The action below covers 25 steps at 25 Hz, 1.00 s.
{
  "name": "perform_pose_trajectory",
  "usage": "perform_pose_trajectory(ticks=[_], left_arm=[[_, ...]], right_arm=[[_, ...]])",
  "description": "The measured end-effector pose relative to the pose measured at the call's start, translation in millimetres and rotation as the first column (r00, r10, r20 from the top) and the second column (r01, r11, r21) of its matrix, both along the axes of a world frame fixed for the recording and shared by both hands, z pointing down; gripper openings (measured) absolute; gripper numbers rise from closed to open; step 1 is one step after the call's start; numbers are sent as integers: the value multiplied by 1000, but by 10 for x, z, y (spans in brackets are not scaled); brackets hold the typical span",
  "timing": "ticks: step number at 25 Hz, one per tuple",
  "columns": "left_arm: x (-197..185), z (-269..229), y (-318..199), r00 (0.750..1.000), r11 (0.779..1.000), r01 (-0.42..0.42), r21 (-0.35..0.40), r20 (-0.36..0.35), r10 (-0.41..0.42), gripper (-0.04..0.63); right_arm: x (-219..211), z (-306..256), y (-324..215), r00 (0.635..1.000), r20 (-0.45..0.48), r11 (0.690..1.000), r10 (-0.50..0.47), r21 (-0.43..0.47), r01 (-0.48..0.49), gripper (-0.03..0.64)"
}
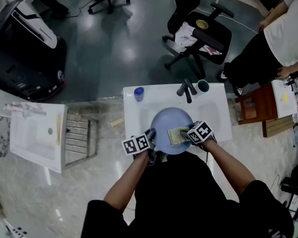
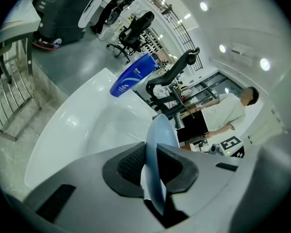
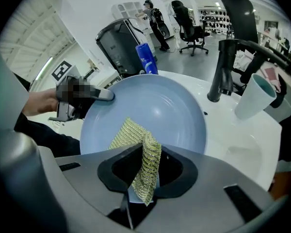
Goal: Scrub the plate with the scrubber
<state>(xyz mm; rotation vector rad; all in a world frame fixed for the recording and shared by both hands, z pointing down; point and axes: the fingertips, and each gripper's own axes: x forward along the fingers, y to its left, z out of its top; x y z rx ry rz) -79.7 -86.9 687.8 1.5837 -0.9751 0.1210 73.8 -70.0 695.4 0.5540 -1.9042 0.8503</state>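
Now | left hand-held gripper (image 2: 153,165) clamps plate (image 1: 169,122) rim | right hand-held gripper (image 3: 145,171) pinches scrubber (image 3: 130,132), against plate

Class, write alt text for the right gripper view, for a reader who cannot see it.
The right gripper pinches a yellow mesh scrubber whose free end lies on a pale blue plate over a white sink. The left gripper clamps the plate's left rim; a black faucet, a cup and a blue bottle stand behind.
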Motion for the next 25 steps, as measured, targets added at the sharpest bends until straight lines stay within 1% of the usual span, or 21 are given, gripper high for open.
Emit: perform_pose_trajectory(ticks=[4, 7, 10, 12, 14, 18, 21, 25], left_arm=[[-1, 4, -11, 1000, 1000, -9, 3, -1, 9, 40], [35, 24, -5, 1000, 1000, -21, 0, -2, 21, 41], [54, 52, 3, 999, 999, -33, -1, 1, 33, 41], [55, 91, 2, 999, 999, -41, -4, 8, 41, 41], [43, 160, -2, 999, 999, -47, -16, 16, 47, 41], [22, 382, -17, 999, 996, -47, -71, 11, 48, 41], [76, 586, -53, 998, 990, -55, -127, -1, 55, 41], [194, 863, -122, 997, 981, -70, -181, 6, 72, 48]], right_arm=[[224, 60, -65, 996, -85, 999, 1, 37, 2, 71], [326, 88, -85, 995, -95, 999, 32, 37, -29, 71], [348, 89, -55, 995, -83, 998, 57, 30, -55, 71], [334, 55, -32, 996, -49, 997, 74, 33, -72, 71], [312, -8, -3, 995, 9, 994, 95, 47, -95, 71], [330, -182, 102, 976, 130, 977, 176, 96, -189, 71], [405, -351, 145, 952, 186, 950, 244, 150, -273, 71], [521, -549, 172, 905, 250, 898, 345, 191, -396, 71]])
